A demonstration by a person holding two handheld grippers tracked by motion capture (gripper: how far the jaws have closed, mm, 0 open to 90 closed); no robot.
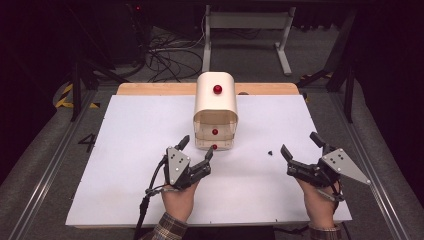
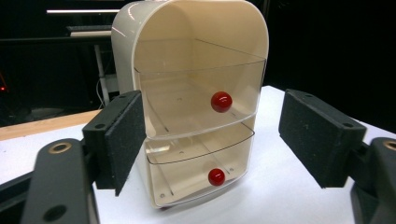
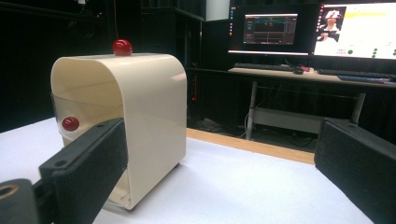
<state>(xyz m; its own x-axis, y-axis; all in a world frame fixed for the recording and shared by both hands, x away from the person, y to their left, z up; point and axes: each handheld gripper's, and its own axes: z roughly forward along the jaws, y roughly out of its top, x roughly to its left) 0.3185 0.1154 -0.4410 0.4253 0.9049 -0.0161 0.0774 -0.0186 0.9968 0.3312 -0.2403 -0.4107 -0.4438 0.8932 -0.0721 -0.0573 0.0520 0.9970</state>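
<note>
High view: a cream drawer cabinet (image 1: 215,107) stands mid-table on the white sheet (image 1: 125,150), both grippers before it.
The left gripper (image 1: 196,148) (jaws spread wide, holding nothing) sits just in front of the two clear drawers; the right gripper (image 1: 300,146), equally wide and empty, rests well apart to the right.

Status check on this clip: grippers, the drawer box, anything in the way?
Left gripper open, facing the drawer box, touching nothing. Right gripper open, off to the side. Both clear drawers shut. Small dark speck on the white table, clear of the approach.
</note>
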